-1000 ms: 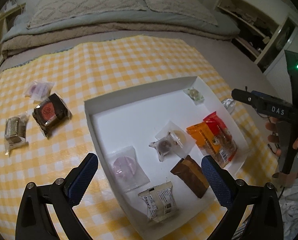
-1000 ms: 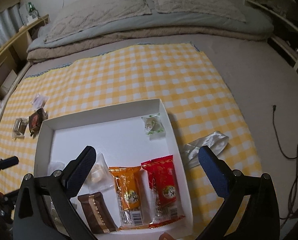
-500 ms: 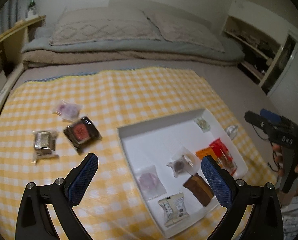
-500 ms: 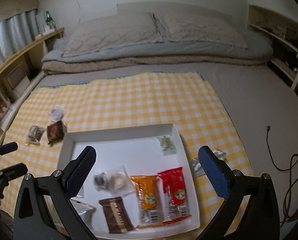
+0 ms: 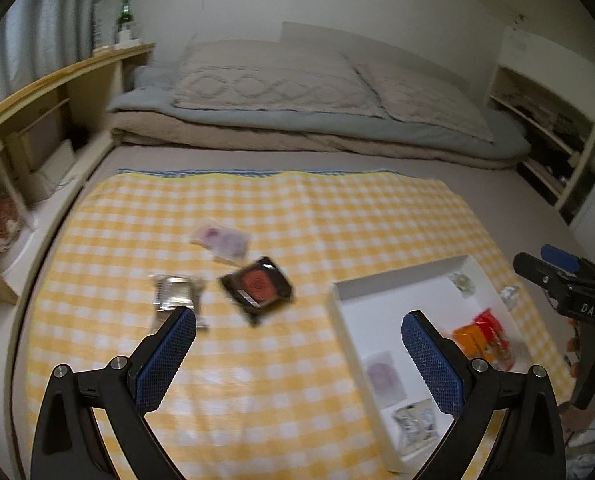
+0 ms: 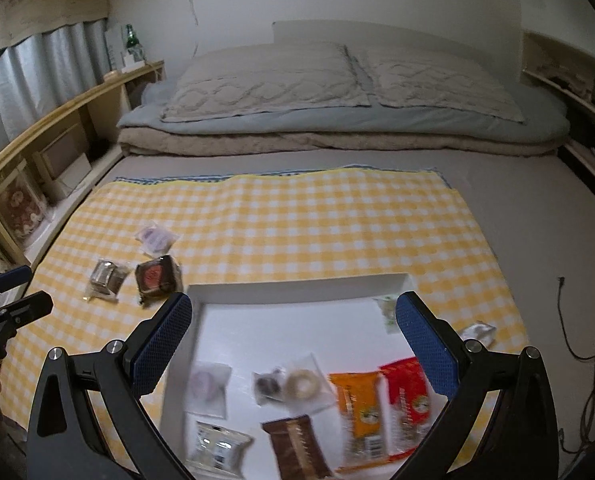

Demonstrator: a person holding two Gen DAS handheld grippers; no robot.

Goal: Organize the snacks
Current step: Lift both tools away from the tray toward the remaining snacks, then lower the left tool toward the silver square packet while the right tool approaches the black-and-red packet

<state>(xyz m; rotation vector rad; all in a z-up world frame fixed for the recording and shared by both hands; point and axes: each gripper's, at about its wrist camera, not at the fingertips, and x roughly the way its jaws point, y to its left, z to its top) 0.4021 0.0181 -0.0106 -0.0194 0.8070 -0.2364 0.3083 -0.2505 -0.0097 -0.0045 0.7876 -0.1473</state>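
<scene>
Left gripper [image 5: 297, 344]: jaws spread wide, nothing between the blue pads, held above the yellow checked cloth [image 5: 281, 208] with the left edge of the white tray [image 5: 339, 300] under its right finger. Right gripper [image 6: 293, 334]: jaws likewise spread wide and empty, held above the near half of the tray [image 6: 297, 286]. Tray contents, nearest first in the right wrist view: a silver-white packet [image 6: 217, 446] at the near left, a brown wrapped bar [image 6: 297, 444] beside it, then an orange packet [image 6: 357, 408] and a red packet [image 6: 407, 400] lying side by side at the right. Beyond these lie a clear sachet with a purple round item [image 6: 207, 388] at the left and a clear sachet holding a dark piece and a pale ring [image 6: 291, 384] near the centre. A small greenish sachet [image 6: 385, 310] sits in the far right corner. A crumpled silver wrapper [image 6: 477, 330] lies on the cloth just outside the tray's right wall. Three snacks rest on the cloth to the left of the tray: a dark packet with a red disc [image 5: 257, 284], closest to the tray; a silver-and-brown packet [image 5: 175, 296] just left of it; and a pale sachet with a purple print [image 5: 221, 240] beyond both. The cloth covers a grey bed surface; folded bedding [image 6: 337, 120] and two pillows [image 6: 273, 80] lie at the far end. A wooden shelf [image 5: 57, 80] runs along the left, bearing a green bottle [image 5: 125, 12].
</scene>
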